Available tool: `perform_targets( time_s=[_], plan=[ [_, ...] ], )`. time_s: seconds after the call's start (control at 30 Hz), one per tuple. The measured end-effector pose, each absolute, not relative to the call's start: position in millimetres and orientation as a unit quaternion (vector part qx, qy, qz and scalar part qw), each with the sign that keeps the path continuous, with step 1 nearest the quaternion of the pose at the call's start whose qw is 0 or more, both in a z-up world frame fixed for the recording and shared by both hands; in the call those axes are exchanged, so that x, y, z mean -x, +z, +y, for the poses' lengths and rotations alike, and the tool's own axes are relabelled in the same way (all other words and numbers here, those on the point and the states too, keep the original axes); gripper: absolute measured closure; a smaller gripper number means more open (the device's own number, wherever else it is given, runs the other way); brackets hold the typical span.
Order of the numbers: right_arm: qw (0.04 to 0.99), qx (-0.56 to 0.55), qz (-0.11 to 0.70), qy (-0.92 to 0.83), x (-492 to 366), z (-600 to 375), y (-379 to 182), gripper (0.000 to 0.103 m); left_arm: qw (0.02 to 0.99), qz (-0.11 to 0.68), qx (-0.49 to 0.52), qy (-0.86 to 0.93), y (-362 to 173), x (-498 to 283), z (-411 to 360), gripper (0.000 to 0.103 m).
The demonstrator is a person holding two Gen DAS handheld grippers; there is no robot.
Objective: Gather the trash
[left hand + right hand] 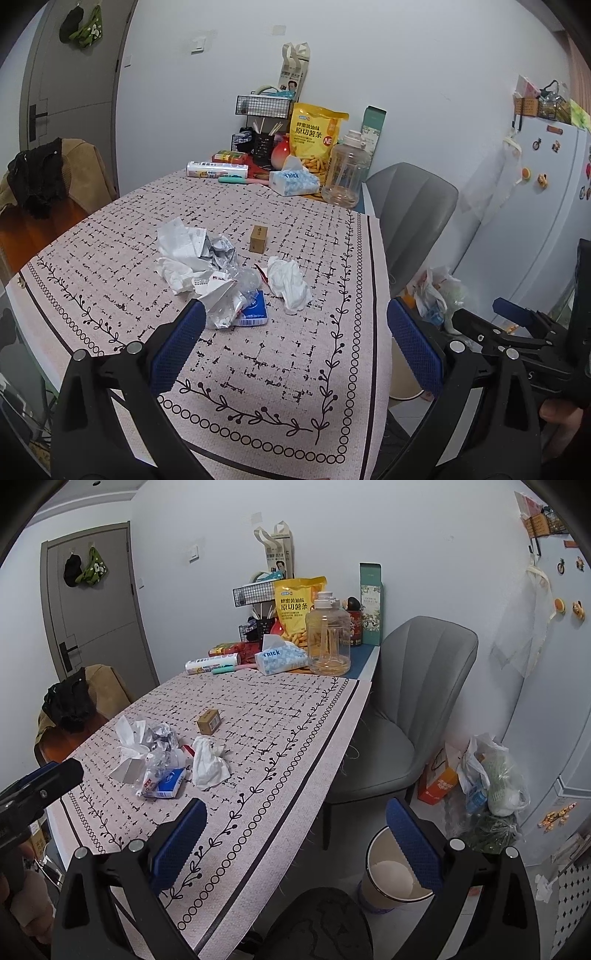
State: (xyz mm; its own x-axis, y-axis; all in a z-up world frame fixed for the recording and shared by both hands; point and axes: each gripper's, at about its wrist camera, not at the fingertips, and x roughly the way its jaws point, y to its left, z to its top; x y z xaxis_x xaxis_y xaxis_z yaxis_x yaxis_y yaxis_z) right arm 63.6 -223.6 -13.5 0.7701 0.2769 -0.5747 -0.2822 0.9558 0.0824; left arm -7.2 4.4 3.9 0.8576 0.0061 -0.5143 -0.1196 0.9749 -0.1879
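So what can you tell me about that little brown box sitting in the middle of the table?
The little brown box looks like plain cardboard, small and blocky, closed, with a pale printed label on one side. It stands flat on the patterned tablecloth, apart from everything: the crumpled white tissue and the heap of wrappers lie nearer the camera without touching it. Neither pair of jaws is near it.

A matt woven cloth (258, 369) with a rough weave covers the surface. On it lie crumpled white tissue paper (290, 282), crinkled clear plastic wrap (243, 284) and a small matt cardboard box (258, 239). The left gripper (295, 354) has textured blue rubbery pads (177, 347) on matt black plastic arms.
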Motion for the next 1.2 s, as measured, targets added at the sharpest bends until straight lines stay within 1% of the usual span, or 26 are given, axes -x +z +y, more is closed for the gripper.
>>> perform_targets(
  time_s=[0.6,1.2],
  plan=[
    [0.940,0.011,0.306,0.152,-63,-211,-15,0.008,0.957,0.265,0.114,0.035,1,10,12,0.006],
    [0.940,0.002,0.305,0.154,-61,-218,-15,0.008,0.958,0.263,0.110,0.032,0,11,11,0.006]
  ],
)
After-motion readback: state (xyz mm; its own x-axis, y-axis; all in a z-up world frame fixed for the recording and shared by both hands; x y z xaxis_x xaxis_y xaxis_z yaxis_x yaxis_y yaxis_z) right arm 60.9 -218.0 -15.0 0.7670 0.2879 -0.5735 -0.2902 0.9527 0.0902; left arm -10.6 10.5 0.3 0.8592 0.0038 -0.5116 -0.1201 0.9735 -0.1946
